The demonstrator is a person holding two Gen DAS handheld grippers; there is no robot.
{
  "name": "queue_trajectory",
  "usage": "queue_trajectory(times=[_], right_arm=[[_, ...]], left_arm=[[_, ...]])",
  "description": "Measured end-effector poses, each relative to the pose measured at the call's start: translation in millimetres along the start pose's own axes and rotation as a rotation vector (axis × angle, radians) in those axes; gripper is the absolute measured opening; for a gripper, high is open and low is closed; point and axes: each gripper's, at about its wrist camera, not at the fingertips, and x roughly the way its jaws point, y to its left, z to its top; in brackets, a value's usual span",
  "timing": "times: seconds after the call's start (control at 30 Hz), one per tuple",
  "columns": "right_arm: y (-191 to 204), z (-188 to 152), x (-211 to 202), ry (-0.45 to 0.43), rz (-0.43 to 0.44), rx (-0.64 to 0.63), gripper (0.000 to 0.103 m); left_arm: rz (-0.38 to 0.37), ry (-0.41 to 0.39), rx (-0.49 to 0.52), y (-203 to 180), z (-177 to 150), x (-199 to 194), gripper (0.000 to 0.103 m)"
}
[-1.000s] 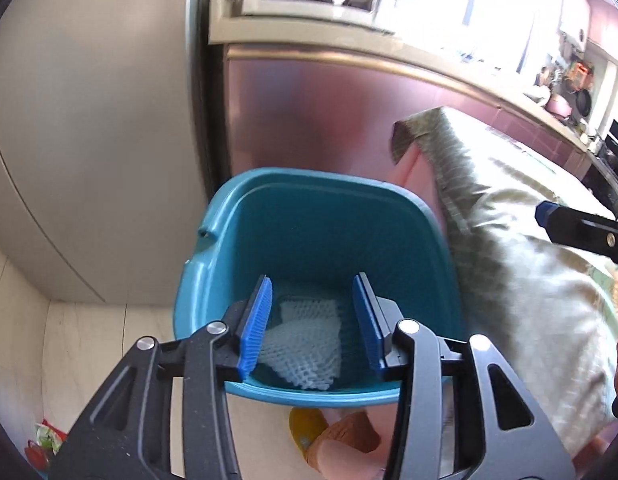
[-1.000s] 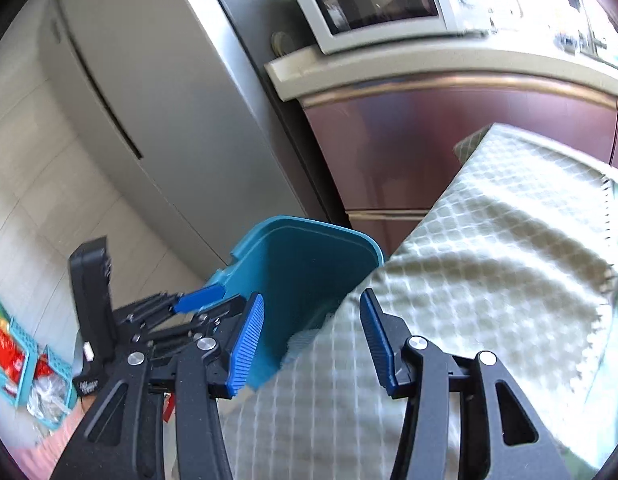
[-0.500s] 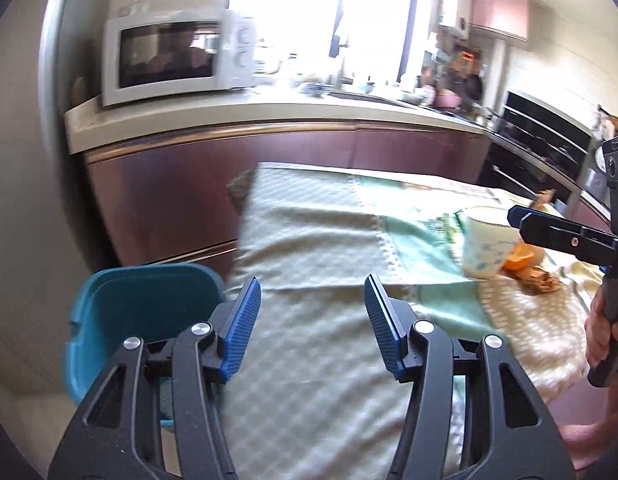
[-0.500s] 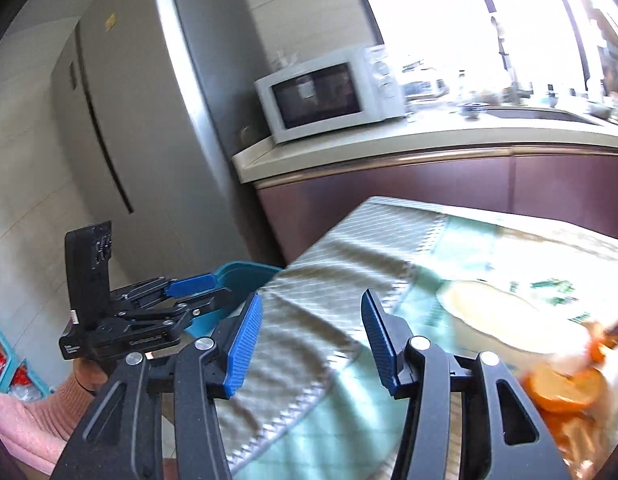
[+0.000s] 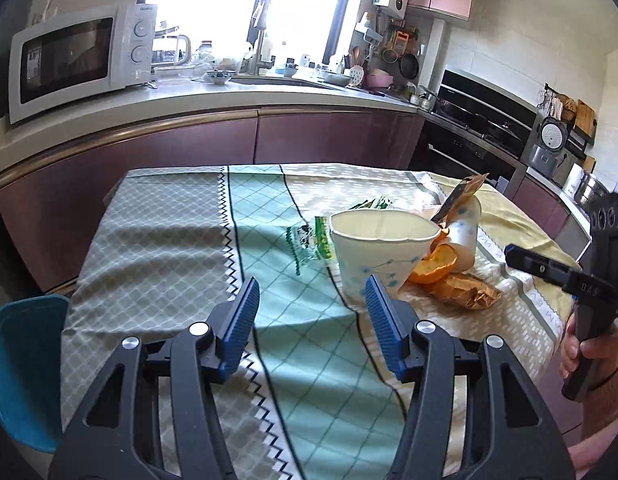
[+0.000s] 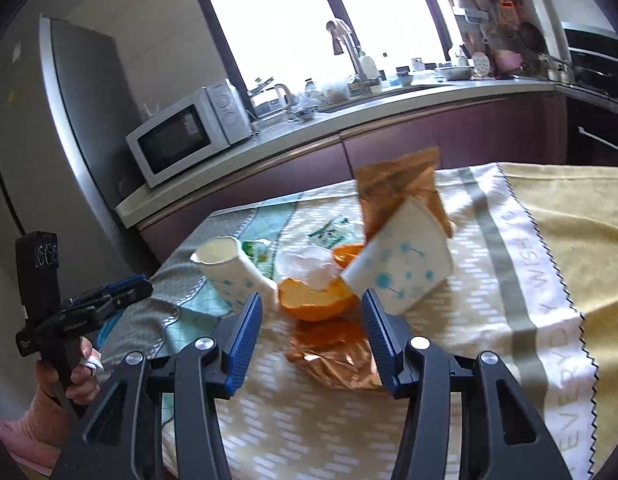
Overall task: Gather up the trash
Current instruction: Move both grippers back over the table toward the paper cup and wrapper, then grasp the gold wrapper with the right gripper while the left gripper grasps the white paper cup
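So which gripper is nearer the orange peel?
Right. The right gripper hangs open just before the orange peel; the left gripper sits farther back, behind the paper cup.

Your counter is covered in matt woven cloth (image 5: 181, 240) with a printed check. The two cups (image 6: 401, 276) before you look like thin matt paper, the wrapper (image 6: 341, 364) like crinkled glossy foil, the orange peel (image 6: 313, 308) dimpled and waxy. Your jaws carry ribbed blue plastic pads (image 5: 241, 316) on smooth black plastic. The bin (image 5: 17, 372) is smooth teal plastic.
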Motion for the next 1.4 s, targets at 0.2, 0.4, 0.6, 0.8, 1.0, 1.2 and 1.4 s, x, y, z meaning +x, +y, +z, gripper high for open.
queue_trajectory(times=[0.2, 0.4, 0.6, 0.8, 1.0, 1.2, 1.4], right_arm=[[-37, -21, 3, 0.052, -0.004, 0.096, 0.051], [-49, -32, 15, 0.09, 0.042, 0.156, 0.057], [-54, -32, 24, 0.119, 0.079, 0.202, 0.058], [-53, -32, 26, 0.124, 0.09, 0.203, 0.059], [-53, -32, 27, 0.138, 0.1, 0.194, 0.054], [-56, -33, 29, 0.156, 0.109, 0.208, 0.042], [-57, -36, 28, 0.164, 0.117, 0.224, 0.024]], left_arm=[[-0.037, 0.005, -0.031, -6, 21, 24, 0.06], [-0.062, 0.044, -0.092, -2, 31, 42, 0.061], [-0.108, 0.076, -0.119, 4, 37, 55, 0.061], [-0.136, 0.145, -0.136, 4, 40, 74, 0.053], [-0.161, 0.183, -0.142, 0, 33, 79, 0.028], [-0.145, 0.175, -0.143, 1, 24, 65, 0.012], [-0.132, 0.148, -0.124, -2, 11, 45, 0.008]])
